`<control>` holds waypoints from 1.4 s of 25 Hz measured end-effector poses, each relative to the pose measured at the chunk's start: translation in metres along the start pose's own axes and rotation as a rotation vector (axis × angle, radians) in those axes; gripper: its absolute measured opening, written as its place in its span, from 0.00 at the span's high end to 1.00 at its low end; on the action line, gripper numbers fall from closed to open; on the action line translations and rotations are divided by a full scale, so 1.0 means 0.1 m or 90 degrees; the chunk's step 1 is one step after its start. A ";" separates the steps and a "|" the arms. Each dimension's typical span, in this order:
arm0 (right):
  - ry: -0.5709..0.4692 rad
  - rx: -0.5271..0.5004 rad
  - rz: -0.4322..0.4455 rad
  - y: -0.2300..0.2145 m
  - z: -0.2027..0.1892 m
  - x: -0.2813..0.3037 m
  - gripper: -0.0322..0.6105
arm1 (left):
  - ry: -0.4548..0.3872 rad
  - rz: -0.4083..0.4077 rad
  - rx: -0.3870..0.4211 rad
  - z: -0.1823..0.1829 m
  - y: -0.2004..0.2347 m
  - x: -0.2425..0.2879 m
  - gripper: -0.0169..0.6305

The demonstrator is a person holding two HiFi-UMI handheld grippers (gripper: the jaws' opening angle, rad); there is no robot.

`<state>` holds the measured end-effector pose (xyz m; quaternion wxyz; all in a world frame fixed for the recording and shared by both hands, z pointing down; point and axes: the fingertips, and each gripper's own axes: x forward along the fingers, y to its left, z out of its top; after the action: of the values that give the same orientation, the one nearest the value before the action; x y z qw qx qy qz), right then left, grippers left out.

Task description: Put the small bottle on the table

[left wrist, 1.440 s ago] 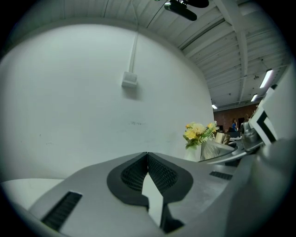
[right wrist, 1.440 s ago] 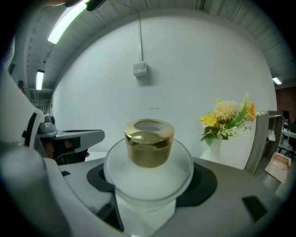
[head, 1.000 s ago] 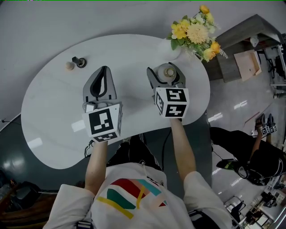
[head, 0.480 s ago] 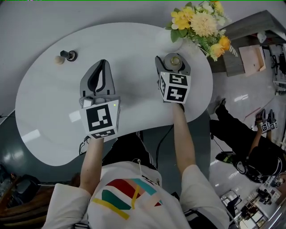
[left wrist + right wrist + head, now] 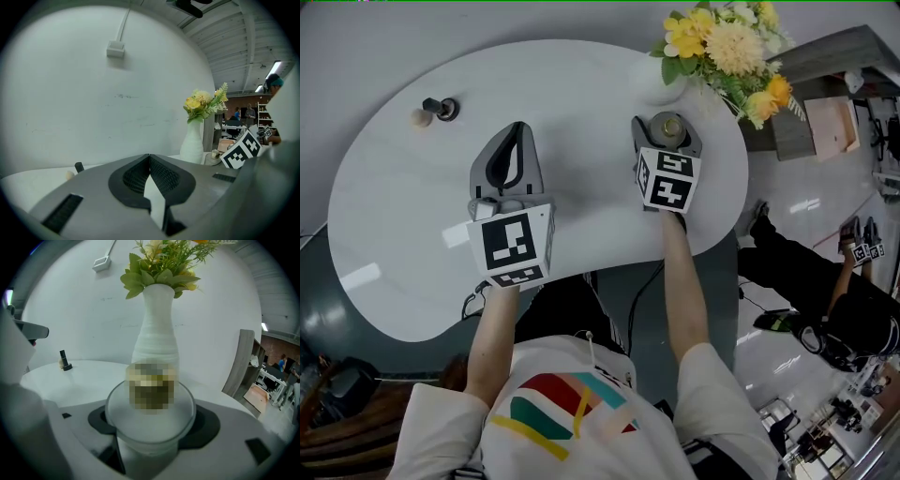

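We log: right gripper (image 5: 667, 129), jaws clamped on small bottle (image 5: 150, 405), over white table (image 5: 581, 84), near flower vase (image 5: 156, 336). Left gripper (image 5: 517, 142), jaws pressed together, nothing between them.

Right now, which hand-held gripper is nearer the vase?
Right. The right hand-held gripper holds the bottle just before the vase; the left hand-held gripper is farther off, over the table.

White table (image 5: 394, 206), yellow flowers (image 5: 733, 47)
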<state>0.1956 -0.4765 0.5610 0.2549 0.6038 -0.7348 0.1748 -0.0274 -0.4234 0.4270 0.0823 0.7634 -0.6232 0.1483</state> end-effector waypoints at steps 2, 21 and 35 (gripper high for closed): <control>-0.003 0.005 -0.001 -0.01 0.00 0.00 0.41 | 0.001 -0.001 -0.001 -0.01 -0.02 -0.01 0.95; -0.033 0.006 -0.024 -0.05 0.09 -0.06 0.41 | 0.010 -0.012 -0.008 -0.01 0.05 -0.16 0.95; -0.131 -0.029 -0.060 0.03 0.93 -0.85 0.41 | -0.068 0.017 -0.024 0.51 0.40 -0.56 0.95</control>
<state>0.1892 -0.4608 0.4360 0.1999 0.6465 -0.7316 0.0834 -0.0702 -0.3957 0.3580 0.0612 0.7603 -0.6394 0.0970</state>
